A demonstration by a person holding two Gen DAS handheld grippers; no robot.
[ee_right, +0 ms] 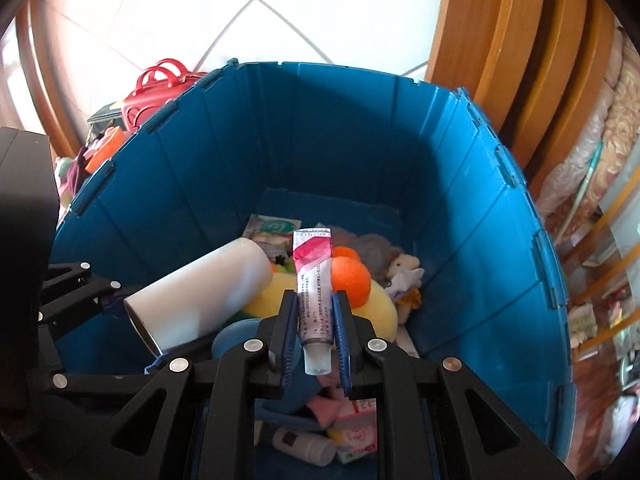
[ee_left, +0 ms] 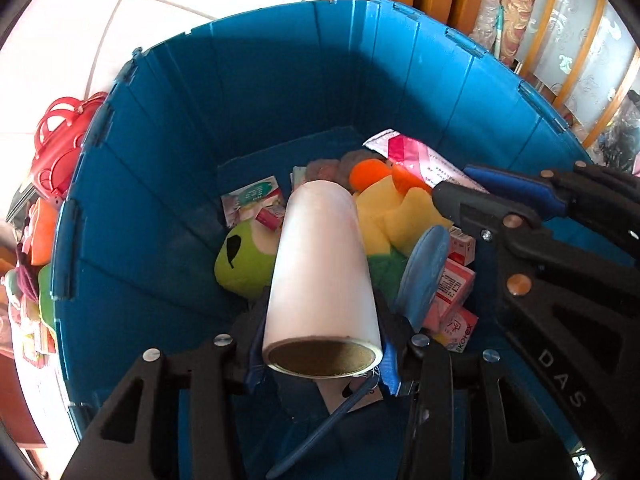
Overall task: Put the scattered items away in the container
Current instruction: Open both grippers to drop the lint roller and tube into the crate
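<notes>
Blue bin [ee_left: 168, 168] walls ring both my claws. My left claw [ee_left: 320, 344] grips a white roll [ee_left: 320, 276]; my right claw [ee_right: 317, 320] pinches a tube [ee_right: 314, 276], above the toys [ee_right: 376, 308].

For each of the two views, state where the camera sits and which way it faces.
Left wrist: sits on the left gripper, facing steeply down into the blue bin; its own fingers clamp a white roll; the right gripper enters at right.
Right wrist: sits on the right gripper, facing down into the bin; its fingers pinch a pink-and-white tube.
Shared: bin, roll, tube, yellow-orange plush.
</notes>
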